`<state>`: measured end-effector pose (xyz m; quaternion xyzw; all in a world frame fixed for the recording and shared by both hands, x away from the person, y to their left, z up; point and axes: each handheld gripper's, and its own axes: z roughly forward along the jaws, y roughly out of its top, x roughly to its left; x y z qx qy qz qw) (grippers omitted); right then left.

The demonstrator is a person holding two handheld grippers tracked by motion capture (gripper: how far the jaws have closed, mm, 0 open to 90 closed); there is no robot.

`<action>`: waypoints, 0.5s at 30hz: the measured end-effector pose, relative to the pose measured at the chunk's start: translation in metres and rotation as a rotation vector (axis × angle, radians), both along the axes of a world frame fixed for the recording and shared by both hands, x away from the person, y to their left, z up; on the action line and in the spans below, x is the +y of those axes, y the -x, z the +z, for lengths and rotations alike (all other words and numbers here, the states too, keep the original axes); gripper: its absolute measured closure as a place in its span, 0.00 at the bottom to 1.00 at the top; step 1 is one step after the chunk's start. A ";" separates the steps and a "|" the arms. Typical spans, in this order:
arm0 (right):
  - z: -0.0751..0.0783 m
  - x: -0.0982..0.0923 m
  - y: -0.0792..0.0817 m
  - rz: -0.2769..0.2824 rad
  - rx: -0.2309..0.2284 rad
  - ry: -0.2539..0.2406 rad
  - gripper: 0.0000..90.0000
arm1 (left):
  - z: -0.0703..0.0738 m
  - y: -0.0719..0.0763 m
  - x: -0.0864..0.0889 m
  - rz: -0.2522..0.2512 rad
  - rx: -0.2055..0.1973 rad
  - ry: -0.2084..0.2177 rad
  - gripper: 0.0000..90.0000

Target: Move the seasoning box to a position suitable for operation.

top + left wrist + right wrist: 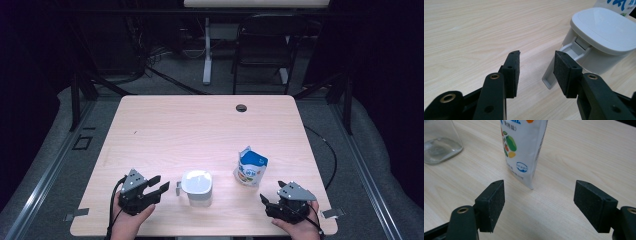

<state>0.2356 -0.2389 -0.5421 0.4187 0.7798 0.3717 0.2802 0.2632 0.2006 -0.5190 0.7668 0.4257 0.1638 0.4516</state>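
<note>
A white-lidded clear container (pixel 196 186) stands near the table's front edge, its grey latch flap (pixel 178 188) hanging on its left side. My left gripper (pixel 161 183) is just left of it, open. In the left gripper view the jaws (pixel 536 56) stand apart with bare table between them; the latch flap (pixel 551 75) lies just beyond the right pad, below the lid (pixel 604 30). A blue and white pouch (pixel 251 167) stands upright to the right. My right gripper (pixel 271 191) sits near it, open wide (pixel 539 187). The pouch (pixel 524 147) stands ahead of its jaws, apart from them.
The container's clear base (pixel 439 142) shows at the far left of the right gripper view. A cable hole (pixel 241 108) sits near the wooden table's (pixel 200 130) far edge. A black chair (pixel 262 45) and a desk leg (pixel 207 50) stand beyond the table.
</note>
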 end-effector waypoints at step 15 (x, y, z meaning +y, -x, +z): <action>-0.001 -0.004 -0.002 0.059 -0.046 0.028 0.62 | 0.025 -0.023 -0.009 -0.016 -0.018 -0.030 0.56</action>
